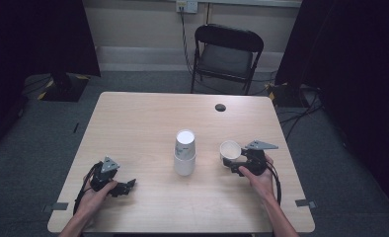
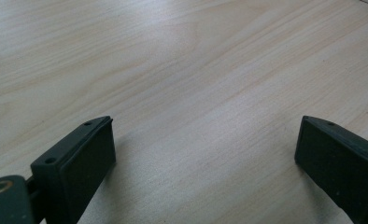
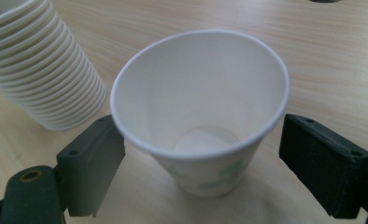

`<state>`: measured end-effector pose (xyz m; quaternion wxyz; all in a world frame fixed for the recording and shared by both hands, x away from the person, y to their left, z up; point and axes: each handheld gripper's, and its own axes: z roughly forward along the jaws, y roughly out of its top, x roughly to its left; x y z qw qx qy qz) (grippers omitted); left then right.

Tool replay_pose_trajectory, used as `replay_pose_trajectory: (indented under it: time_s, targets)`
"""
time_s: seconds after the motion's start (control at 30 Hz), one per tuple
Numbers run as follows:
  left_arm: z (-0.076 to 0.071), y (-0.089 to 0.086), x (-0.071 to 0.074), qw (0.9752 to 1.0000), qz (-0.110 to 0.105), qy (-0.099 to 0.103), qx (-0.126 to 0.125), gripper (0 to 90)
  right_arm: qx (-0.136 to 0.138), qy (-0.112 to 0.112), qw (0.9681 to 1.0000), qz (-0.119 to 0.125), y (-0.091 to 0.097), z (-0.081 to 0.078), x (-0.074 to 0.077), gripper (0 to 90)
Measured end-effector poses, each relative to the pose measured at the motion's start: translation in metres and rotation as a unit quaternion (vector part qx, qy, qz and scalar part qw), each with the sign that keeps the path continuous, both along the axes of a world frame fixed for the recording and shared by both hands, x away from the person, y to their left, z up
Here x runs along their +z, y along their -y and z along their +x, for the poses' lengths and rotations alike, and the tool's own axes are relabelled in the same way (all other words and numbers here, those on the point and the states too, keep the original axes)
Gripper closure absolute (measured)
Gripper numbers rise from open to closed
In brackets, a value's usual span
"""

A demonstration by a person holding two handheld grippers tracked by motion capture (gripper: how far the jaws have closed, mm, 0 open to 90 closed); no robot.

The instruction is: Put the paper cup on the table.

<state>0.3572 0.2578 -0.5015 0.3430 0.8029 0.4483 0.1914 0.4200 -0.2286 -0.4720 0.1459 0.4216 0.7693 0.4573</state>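
A single white paper cup [image 1: 229, 149] [image 3: 198, 102] stands upright on the wooden table [image 1: 133, 128], right of centre. My right gripper [image 1: 232, 167] [image 3: 203, 140] is open, and the cup sits between its two black jaws. The right jaw is clear of the cup wall, while the left jaw is close under the rim. An upside-down stack of white paper cups [image 1: 185, 153] [image 3: 37, 65] stands at the table's middle, left of the single cup. Near the front left edge, my left gripper [image 1: 127, 186] [image 2: 205, 135] rests low over bare wood, open with nothing between its jaws.
A black folding chair [image 1: 227, 54] stands behind the table's far edge. A round cable hole [image 1: 220, 107] lies in the tabletop at the back right. Grey tape marks [image 1: 59, 206] sit at the front corners. Dark curtains hang on both sides.
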Motion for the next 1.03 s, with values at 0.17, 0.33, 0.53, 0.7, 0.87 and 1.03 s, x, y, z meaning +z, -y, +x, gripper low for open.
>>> replay_pose_trajectory:
  time_s: [0.17,0.33,0.53,0.7,0.87,1.03]
  targets:
    - [0.0,0.0,0.0,1.0,0.0,0.0,-0.001,4.5,-0.004,0.001,1.0,-0.008,0.013,-0.017,0.006,14.2]
    - [0.0,0.0,0.0,1.0,0.0,-0.001,-0.001,4.5,-0.018,-0.006,0.9997,-0.012,0.033,-0.037,0.005,14.3]
    - [0.0,0.0,0.0,1.0,0.0,-0.001,0.0,4.4,-0.046,-0.036,0.997,-0.051,0.056,-0.059,-0.01,14.8]
    - [0.0,0.0,0.0,1.0,-0.002,-0.001,0.001,4.2,-0.063,-0.058,0.9928,-0.084,0.069,-0.069,-0.021,14.5]
    - [0.0,0.0,0.0,1.0,-0.001,-0.001,0.001,3.7,-0.08,-0.025,0.9897,-0.116,0.064,-0.077,-0.027,14.2]
    - [0.0,0.0,0.0,1.0,-0.001,-0.001,0.001,3.7,-0.084,-0.026,0.9894,-0.116,0.064,-0.078,-0.027,14.2]
